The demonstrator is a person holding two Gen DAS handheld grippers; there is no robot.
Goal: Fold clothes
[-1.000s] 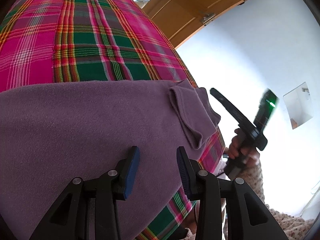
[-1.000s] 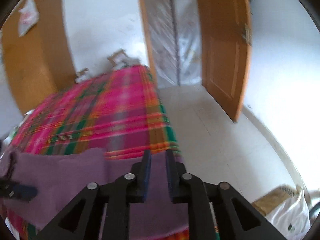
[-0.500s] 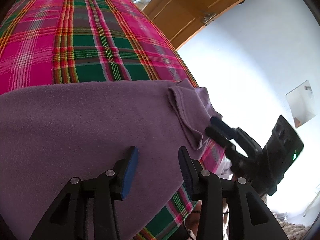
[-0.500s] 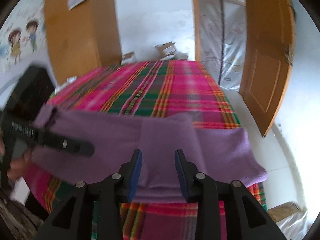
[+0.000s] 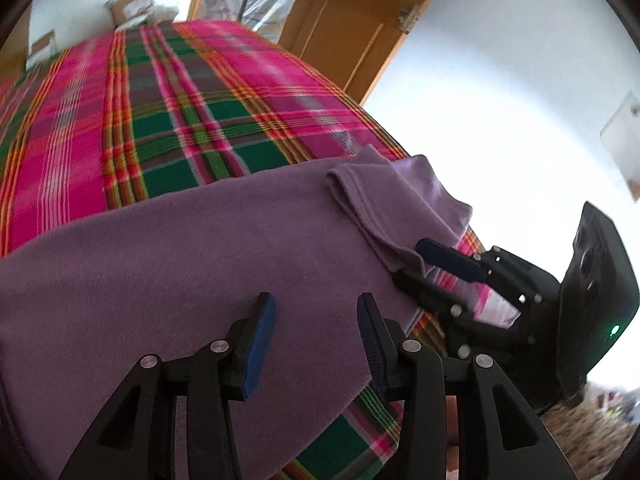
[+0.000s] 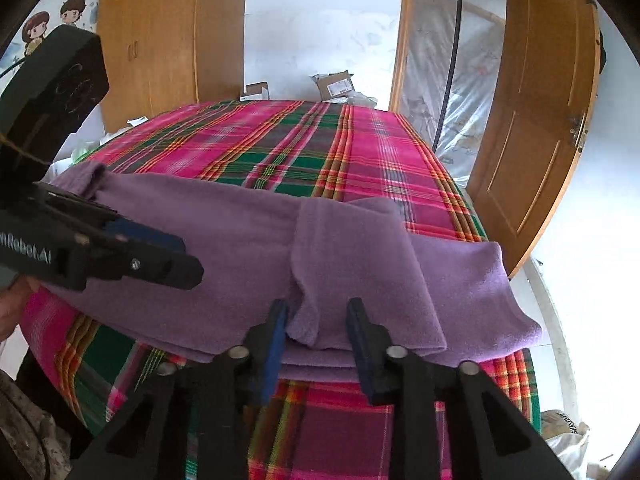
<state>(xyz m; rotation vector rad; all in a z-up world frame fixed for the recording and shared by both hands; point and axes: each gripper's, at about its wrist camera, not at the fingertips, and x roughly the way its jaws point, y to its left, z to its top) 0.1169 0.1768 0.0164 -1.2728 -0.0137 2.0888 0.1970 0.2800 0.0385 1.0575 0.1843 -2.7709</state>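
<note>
Right tongs (image 6: 316, 310) closing, near end of folded purple sleeve (image 6: 352, 256) between them; left tongs (image 5: 316, 302) open, empty, farther off.

Left view: close over the purple cloth (image 5: 180, 280), tilted down, facing the door (image 5: 360, 20).
Right view: near edge, down the bed (image 6: 320, 140).
Shared: cloth, bed, door.

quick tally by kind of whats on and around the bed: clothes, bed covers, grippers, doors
purple garment: 1
plaid bed cover: 1
grippers: 2, left gripper, right gripper
wooden door: 1
total: 5
</note>
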